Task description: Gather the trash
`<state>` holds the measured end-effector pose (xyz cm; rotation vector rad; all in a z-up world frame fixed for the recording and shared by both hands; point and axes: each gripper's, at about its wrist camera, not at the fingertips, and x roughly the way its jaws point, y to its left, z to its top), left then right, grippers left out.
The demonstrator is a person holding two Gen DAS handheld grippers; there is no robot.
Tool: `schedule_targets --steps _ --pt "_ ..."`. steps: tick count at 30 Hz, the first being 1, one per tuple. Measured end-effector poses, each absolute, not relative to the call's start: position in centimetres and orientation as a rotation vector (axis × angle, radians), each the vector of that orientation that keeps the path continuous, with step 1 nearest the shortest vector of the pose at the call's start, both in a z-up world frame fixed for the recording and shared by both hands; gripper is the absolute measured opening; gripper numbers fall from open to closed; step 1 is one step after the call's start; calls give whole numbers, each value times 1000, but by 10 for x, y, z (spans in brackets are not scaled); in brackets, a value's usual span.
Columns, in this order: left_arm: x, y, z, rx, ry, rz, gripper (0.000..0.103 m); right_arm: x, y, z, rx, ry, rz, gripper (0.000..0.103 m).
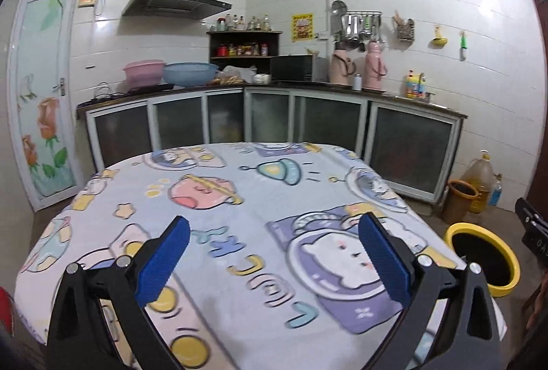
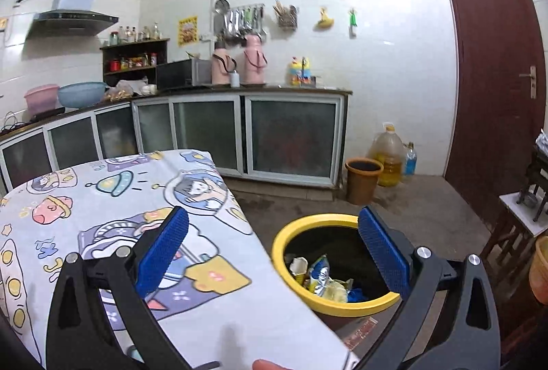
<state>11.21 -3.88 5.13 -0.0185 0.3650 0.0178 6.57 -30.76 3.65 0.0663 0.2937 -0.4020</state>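
Jaws apart, empty; wrappers (image 2: 320, 272) inside yellow-rimmed bin (image 2: 310, 222).

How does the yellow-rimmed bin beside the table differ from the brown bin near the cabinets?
The yellow-rimmed bin stands close to the table; the brown bin stands farther off, by the oil bottle. The yellow-rimmed bin shows wrappers inside; the brown bin's contents cannot be seen. Both are round, open and upright.

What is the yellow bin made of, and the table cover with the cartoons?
The bin looks like plastic: its yellow rim is smooth, evenly colored and slightly shiny. The cover looks like soft printed fabric, maybe fleece: it is matte and drapes over the table's edge. Neither can be told for sure.
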Motion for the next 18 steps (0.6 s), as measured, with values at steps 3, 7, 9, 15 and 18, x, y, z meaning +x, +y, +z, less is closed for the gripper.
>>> schedule_targets --steps 3,7,9,15,18 --pt "108 -21 49 -37 368 69 95 60 -284 35 26 262 -395 95" --pt "111 2 41 -100 433 78 95 59 -265 31 1 246 -377 95" --pt "110 9 35 -125 445 87 95 62 -258 27 -1 253 -358 95" --pt "106 21 7 -163 497 101 95 65 -230 11 -30 275 -326 95" --pt "101 18 -9 -151 541 86 95 64 -216 0 -43 283 -310 95"
